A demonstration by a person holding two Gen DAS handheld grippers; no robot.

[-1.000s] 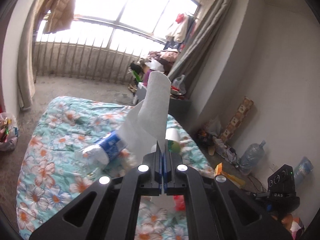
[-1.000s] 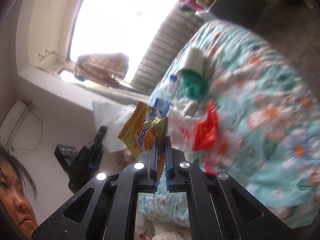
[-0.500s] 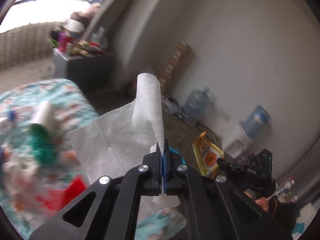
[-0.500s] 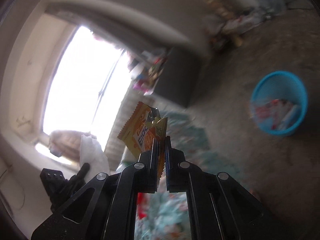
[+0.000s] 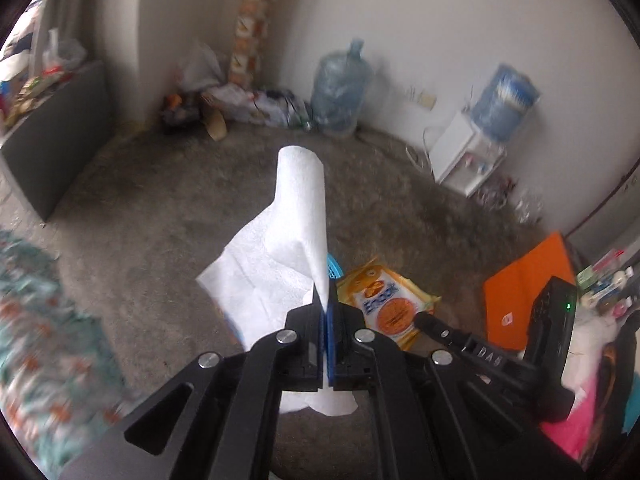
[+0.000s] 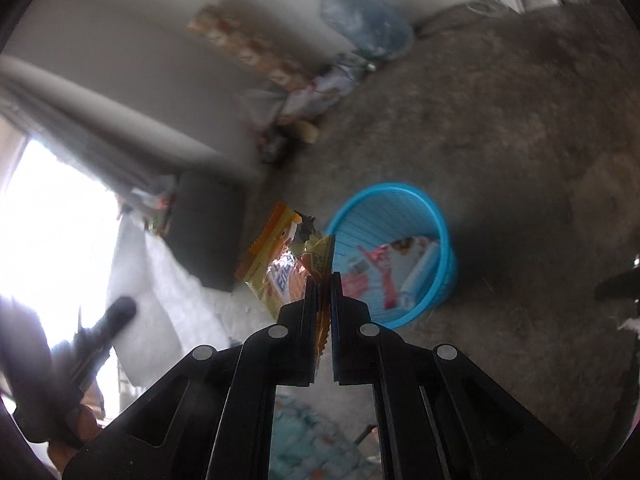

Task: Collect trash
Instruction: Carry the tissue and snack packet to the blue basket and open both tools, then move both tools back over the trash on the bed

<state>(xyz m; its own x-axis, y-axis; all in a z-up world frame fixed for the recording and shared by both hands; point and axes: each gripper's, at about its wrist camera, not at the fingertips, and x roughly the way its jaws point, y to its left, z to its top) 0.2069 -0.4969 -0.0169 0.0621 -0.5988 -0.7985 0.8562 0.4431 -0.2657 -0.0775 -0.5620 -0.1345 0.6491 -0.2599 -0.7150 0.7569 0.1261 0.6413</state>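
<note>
Left gripper [image 5: 327, 312]: fingers clamped tight on a white paper towel [image 5: 288, 248]; one end of the sheet stands up in a loose curl above the fingers, the rest hangs out to the left and a scrap pokes out below them

Right gripper [image 6: 325, 284]: fingers pinched on an orange snack wrapper [image 6: 280, 256]; the crumpled foil packet juts up and to the left of the tips; blue lettering on it, too blurred to read here

Both at once: in the left wrist view the snack wrapper [image 5: 384, 304] sits just right of the towel, with the other gripper's black body beside it; in the right wrist view the paper towel [image 6: 176, 304] shows as a white blur at lower left

Bin: a round blue trash basket [image 6: 436, 220] stands on the bare grey floor [image 6: 500, 120], just right of the wrapper in the right wrist view; pink and white packaging already lies inside; in the left wrist view only a sliver of its blue rim [image 5: 335, 268] peeps out behind the towel

Room: a big water jug [image 5: 340, 88] against the far wall; a white water dispenser [image 5: 464, 156] further right; a tall patterned box [image 5: 250, 24] leaning in the corner; floral bedding [image 5: 36, 320] blurred at the left edge
</note>
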